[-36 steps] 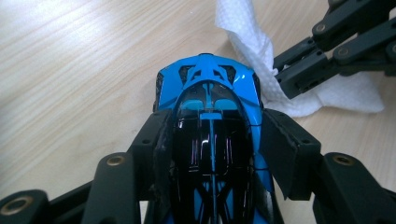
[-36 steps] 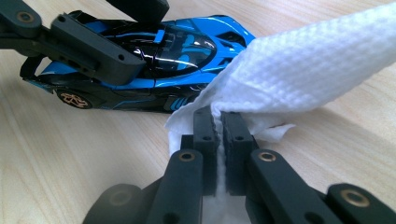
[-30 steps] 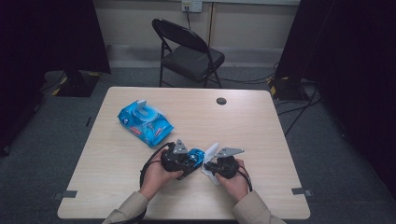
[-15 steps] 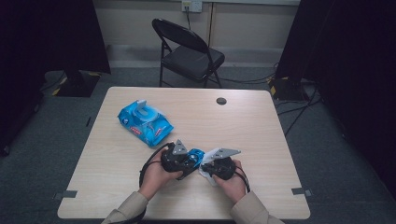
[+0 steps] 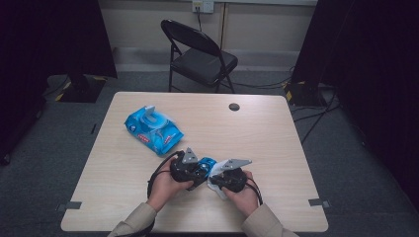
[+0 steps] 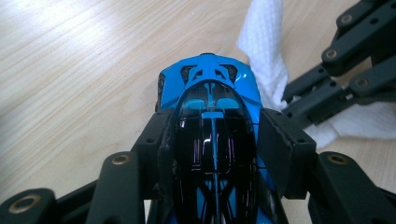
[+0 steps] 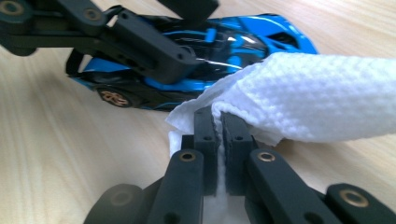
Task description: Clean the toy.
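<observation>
In the high view both hands meet at the desk's [image 5: 276, 148] near edge, with a blue wipes pack [image 5: 153, 129] farther back. In the left gripper view, the left gripper [image 6: 212, 140] has its fingers clamped on a blue toy car [image 6: 210, 98]. In the right gripper view, the right gripper [image 7: 218, 123] pinches a white wipe [image 7: 317, 105], which touches the car.

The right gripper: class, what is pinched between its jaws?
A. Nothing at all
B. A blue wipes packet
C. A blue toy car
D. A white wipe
D: in the right gripper view, the right gripper has its jaws shut on the white wipe, while the blue toy car sits in the left gripper.
</observation>
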`<state>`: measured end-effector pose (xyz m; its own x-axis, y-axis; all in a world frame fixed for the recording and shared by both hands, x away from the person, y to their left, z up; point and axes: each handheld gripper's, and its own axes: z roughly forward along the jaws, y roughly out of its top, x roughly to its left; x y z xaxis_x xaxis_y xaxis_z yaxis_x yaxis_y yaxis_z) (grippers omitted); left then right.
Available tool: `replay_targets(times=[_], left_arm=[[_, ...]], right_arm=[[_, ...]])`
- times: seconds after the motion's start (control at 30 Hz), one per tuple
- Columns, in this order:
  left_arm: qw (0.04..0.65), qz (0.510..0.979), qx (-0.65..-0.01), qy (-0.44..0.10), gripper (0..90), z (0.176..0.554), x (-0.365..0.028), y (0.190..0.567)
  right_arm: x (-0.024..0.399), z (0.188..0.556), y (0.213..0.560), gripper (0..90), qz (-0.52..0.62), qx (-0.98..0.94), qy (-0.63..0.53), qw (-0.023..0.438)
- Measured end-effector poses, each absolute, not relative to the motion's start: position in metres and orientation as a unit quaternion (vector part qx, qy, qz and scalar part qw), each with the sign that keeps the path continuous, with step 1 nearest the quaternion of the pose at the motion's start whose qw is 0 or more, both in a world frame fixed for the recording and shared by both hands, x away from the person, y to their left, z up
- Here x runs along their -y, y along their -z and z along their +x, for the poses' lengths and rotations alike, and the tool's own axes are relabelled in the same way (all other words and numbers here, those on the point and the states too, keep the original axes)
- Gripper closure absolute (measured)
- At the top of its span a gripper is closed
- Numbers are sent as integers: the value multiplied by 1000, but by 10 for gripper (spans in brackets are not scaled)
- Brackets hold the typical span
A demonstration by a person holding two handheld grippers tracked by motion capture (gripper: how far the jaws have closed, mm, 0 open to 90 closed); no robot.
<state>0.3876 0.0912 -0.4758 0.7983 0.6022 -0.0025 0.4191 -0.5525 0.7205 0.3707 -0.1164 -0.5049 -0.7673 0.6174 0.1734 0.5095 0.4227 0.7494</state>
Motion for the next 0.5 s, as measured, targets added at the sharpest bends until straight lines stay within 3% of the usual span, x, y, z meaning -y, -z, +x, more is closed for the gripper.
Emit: replay_targets(times=[0.5], left_arm=[[374, 869, -301, -122, 482, 387, -92, 476]], right_arm=[[100, 362, 506, 871, 315, -847, -427, 43]])
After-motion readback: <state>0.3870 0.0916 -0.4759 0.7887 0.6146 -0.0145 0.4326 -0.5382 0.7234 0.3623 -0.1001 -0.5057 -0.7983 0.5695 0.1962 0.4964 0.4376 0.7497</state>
